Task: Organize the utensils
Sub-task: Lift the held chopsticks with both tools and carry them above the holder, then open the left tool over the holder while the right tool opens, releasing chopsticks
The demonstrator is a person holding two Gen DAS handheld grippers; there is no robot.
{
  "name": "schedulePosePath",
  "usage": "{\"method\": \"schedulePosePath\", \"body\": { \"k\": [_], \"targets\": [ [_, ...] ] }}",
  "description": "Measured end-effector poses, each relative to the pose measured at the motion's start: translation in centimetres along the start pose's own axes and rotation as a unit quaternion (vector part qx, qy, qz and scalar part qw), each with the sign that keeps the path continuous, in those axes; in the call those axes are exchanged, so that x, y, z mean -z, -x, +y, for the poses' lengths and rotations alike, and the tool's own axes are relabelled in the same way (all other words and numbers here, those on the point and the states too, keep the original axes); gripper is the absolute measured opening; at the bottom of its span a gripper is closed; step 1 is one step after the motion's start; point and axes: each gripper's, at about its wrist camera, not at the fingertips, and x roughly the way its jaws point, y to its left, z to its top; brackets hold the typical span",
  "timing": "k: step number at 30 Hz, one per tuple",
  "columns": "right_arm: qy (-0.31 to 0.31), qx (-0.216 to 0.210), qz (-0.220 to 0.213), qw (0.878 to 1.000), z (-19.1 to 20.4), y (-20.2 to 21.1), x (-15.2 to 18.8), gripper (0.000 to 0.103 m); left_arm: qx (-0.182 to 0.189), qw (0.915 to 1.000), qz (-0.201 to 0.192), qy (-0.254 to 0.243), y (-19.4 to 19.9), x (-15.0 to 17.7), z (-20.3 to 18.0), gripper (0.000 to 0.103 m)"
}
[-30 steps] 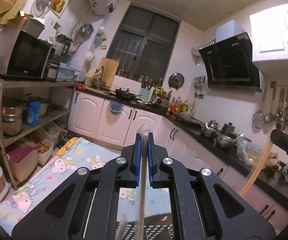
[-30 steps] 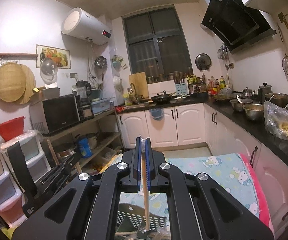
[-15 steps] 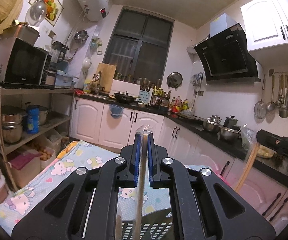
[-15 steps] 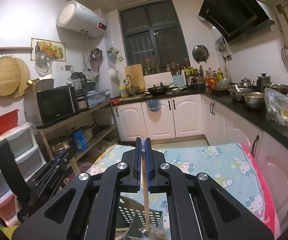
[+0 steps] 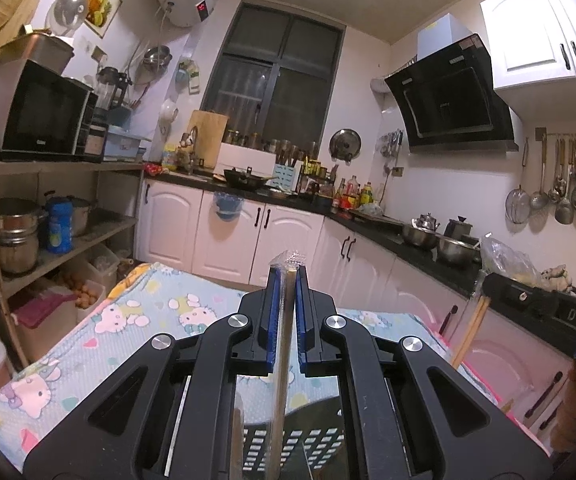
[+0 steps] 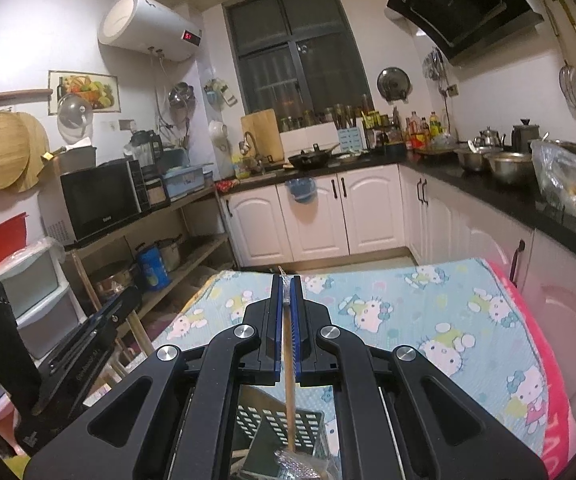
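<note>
Mid-task, by the look of it: left gripper (image 5: 286, 280) has its jaws clamped on a plastic-wrapped metal utensil (image 5: 279, 380), right gripper (image 6: 286, 292) clamped on a wrapped wooden-handled utensil (image 6: 289, 384). Both hang upright over the black slotted basket (image 6: 276, 424) on the cartoon-print tabletop (image 6: 427, 320), neither released yet. Utensil heads and basket contents are cut off below the gripper bodies; what else remains cannot be told.

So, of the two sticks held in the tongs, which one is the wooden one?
The wooden stick is in the right tongs: thin and light brown. The left tongs hold a grey metallic stick in clear wrapping.
</note>
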Motion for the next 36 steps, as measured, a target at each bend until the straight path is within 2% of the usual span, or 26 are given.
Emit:
{"method": "schedulePosePath", "body": {
  "k": [9,13,17,25,29,36],
  "targets": [
    [-0.004,-0.003,0.026,1.0,-0.4,-0.1,1.5,0.004,0.004,0.9997,0.023,0.01,0.2,1.0,1.0,0.003],
    [-0.013,-0.002,0.04,0.999,-1.1,0.4,2.1,0.004,0.002,0.9994,0.03,0.017,0.6,1.3,1.6,0.007],
    [-0.02,-0.001,0.05,0.999,-1.6,1.0,2.6,0.005,0.004,0.9989,0.041,0.024,1.0,1.5,1.9,0.016],
    [-0.025,0.0,0.059,0.998,-2.1,2.1,3.0,0.005,0.003,0.9975,0.059,0.039,2.0,1.6,2.5,0.024],
    [-0.031,0.0,0.061,0.998,-2.5,2.6,3.2,0.015,0.006,0.9968,0.069,0.041,2.4,1.6,2.6,0.03],
    [-0.034,0.003,0.063,0.997,-2.9,3.6,3.4,0.021,0.011,0.996,0.077,0.045,3.2,1.8,2.6,0.04]
  ]
}}
